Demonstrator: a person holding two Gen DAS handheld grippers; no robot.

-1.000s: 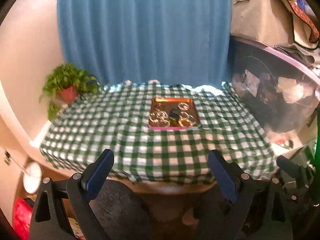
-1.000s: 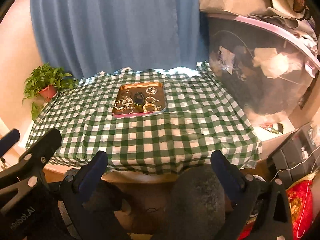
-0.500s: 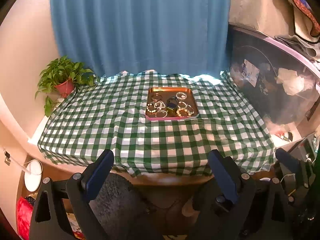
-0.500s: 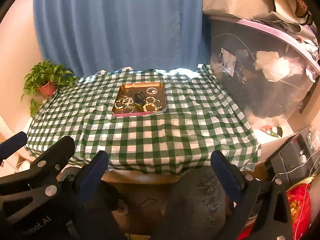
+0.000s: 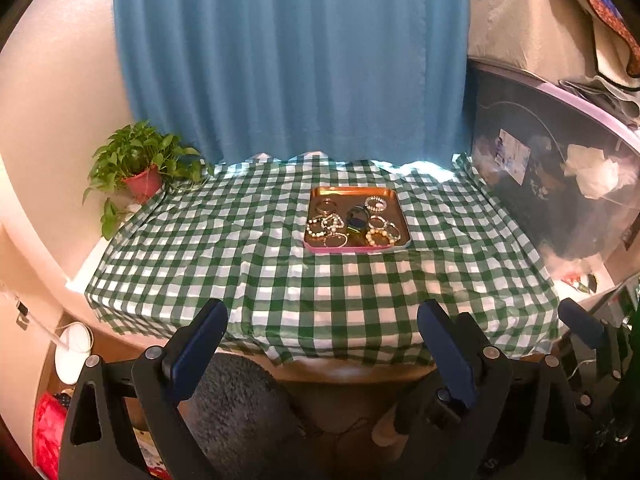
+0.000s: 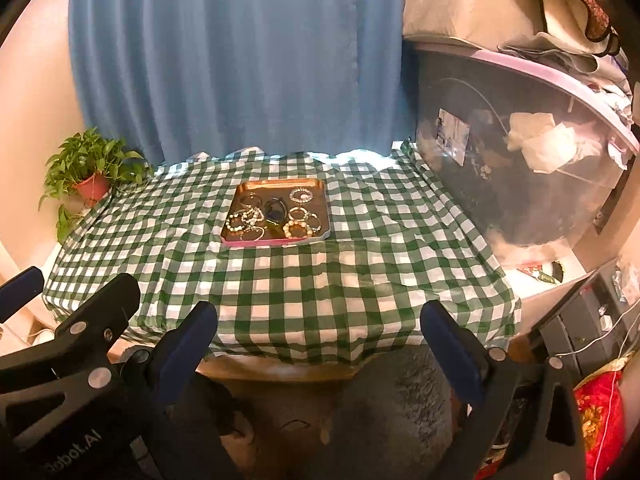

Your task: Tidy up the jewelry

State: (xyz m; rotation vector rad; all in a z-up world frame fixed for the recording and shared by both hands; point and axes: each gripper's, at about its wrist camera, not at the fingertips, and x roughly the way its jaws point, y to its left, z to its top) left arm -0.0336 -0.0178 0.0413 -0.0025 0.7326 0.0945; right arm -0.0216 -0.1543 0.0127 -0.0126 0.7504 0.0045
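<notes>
1. We see a tablecloth (image 5: 248, 264) with green and white squares.
2. We see a gold tray (image 5: 394, 204) with a pink edge.
3. We see a blue curtain (image 5: 288, 60).
4. We see a green plant (image 5: 136, 152) in a red pot (image 5: 143, 184).
5. Our grippers have dark blue pads (image 5: 200, 344) on black frames.

Your left hand-held gripper (image 5: 322, 330) and right hand-held gripper (image 6: 319, 330) are black frames with silver screws and dark-blue finger pads (image 5: 198, 340); white lettering marks the left one.
</notes>
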